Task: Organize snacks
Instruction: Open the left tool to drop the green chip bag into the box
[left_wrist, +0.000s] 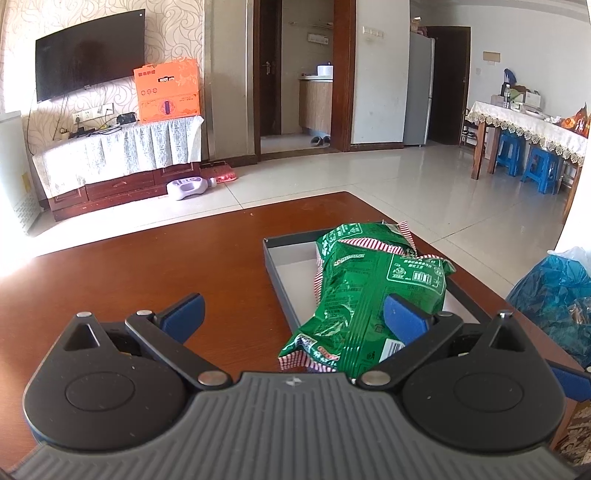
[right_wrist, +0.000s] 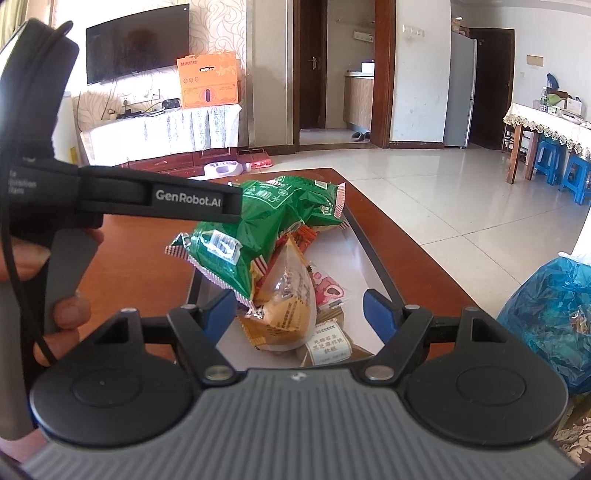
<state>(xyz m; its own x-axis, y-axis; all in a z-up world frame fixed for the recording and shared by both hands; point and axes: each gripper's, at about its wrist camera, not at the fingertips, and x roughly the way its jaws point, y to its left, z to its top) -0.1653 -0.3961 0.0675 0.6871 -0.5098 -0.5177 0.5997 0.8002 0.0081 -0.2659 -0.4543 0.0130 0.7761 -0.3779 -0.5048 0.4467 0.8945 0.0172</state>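
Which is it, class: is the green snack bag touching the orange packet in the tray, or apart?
Touching. In the right wrist view the green snack bag lies draped over the top of the orange packet, with no gap between them in the tray.

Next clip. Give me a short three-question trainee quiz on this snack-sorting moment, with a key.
1. True or false: the green snack bag lies in the shallow tray.
2. Is the right hand-held gripper (A) open or (B) shut on a packet?
3. What colour is the plastic bag at the table's right edge?

Key: 1 true. 2 A; the orange packet sits between its fingers, but they stand clear of it. 3 blue.
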